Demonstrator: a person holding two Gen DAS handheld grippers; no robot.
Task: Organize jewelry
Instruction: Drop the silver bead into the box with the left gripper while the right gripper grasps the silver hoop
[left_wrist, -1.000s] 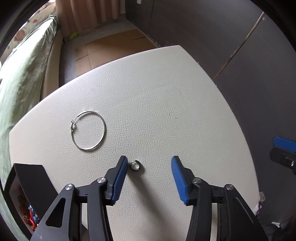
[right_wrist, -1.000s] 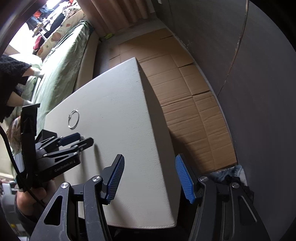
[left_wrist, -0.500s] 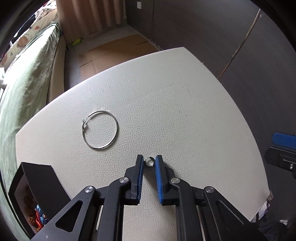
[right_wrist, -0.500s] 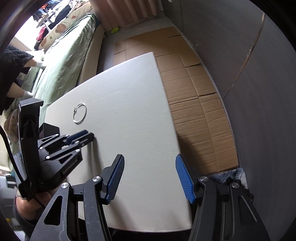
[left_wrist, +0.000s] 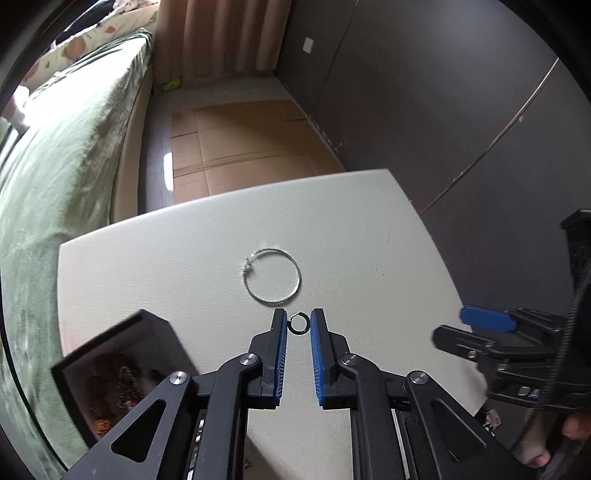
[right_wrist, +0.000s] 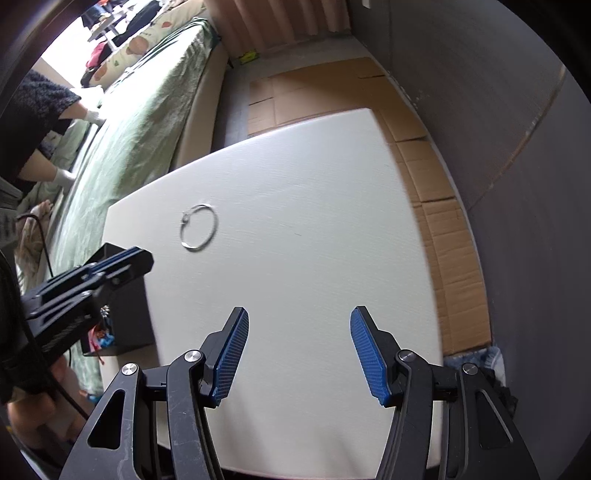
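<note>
- Two grippers are counted: the left gripper, seen at lower centre of its own view, and the right gripper, seen at lower centre of its own view.
- One small dark ring is seen pinched between the left gripper's blue pads.
- One large silver hoop is counted, lying at the centre of the frame.
- One black box with jewelry inside is seen at lower left.
- One white table is counted.
- One green-covered bed is seen along the left edge.
</note>
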